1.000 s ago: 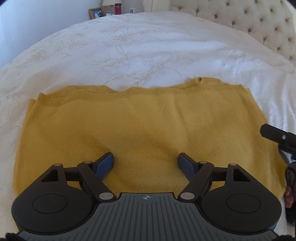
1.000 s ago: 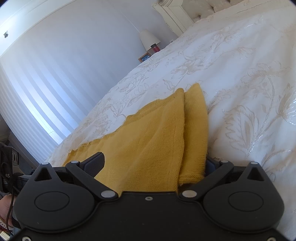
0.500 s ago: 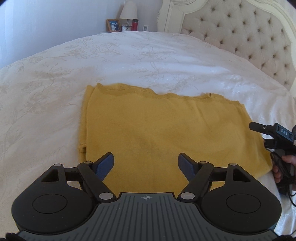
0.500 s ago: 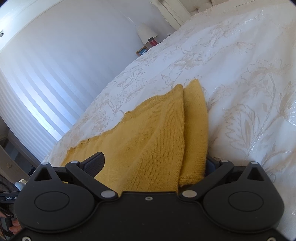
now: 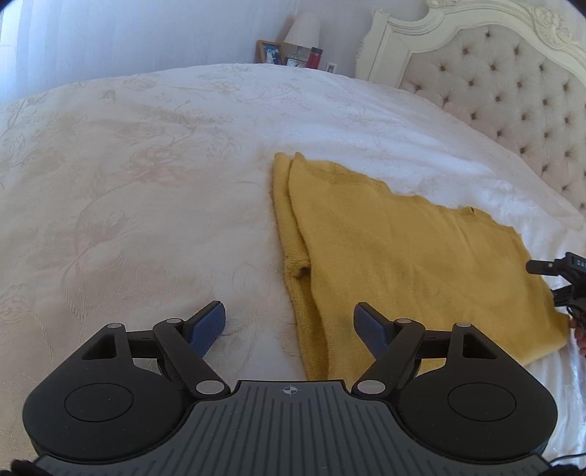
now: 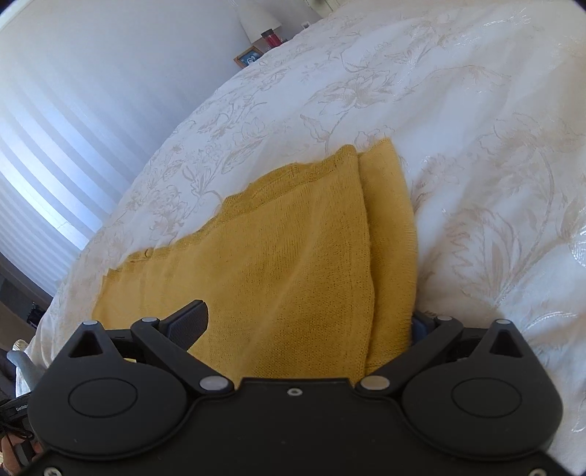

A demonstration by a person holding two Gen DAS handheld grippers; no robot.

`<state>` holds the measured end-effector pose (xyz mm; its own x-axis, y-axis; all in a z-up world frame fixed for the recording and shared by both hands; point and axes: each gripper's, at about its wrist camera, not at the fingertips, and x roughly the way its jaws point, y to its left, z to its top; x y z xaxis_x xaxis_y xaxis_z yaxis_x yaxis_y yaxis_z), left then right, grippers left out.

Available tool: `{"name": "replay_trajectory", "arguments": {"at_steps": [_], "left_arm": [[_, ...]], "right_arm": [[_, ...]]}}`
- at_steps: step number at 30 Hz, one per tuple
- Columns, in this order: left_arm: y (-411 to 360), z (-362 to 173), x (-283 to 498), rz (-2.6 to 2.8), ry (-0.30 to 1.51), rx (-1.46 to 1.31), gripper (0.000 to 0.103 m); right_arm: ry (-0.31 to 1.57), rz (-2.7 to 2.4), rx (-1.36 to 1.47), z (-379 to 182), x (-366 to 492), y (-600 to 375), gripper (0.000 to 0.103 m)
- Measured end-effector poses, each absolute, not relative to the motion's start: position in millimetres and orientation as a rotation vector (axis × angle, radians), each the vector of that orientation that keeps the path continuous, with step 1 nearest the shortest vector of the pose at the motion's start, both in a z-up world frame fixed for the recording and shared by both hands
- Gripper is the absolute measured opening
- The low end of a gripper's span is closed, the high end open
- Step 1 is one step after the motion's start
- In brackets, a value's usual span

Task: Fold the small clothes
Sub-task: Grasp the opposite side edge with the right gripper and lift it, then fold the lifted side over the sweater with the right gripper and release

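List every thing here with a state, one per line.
Sweater: folded, flat on the bed, not lifted.
Left claw: open, straddling the sweater's near edge, gripping nothing.
Right claw: wide apart, cloth between; grip unclear.
Lamp: unlit.
Bedspread: spread smooth.

The left gripper (image 5: 289, 322) is black, with two round lobes either side of a grey ribbed centre plate bearing a small crosshair mark; silver pivot pins join angular black links to blue ridged pads (image 5: 208, 324). The right gripper (image 6: 293, 329) has the same lobes and links, but its centre plate is plain black with a screw head just behind the jaws.
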<state>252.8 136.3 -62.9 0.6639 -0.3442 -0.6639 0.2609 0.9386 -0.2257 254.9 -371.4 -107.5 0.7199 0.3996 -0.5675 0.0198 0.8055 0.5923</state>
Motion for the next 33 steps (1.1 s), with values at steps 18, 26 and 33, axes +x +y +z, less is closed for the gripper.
{"name": "replay_trajectory", "arguments": {"at_steps": [18,26,33], "left_arm": [[161.5,-56.2,248.8,-0.369,0.804,-0.16,0.076],[180.4,-53.6,252.6,-0.353,0.816,-0.253,0.076],[184.5,-53.5,252.5,-0.353,0.823,-0.265,0.076]], "right_arm": [[0.776,0.052,0.524,-23.3,264.6,-307.0,0.026],[0.73,0.247,0.524,17.5,287.1,-218.1,0.025],[0.792,0.348,0.518,-2.0,311.2,-136.3,0.025]]}}
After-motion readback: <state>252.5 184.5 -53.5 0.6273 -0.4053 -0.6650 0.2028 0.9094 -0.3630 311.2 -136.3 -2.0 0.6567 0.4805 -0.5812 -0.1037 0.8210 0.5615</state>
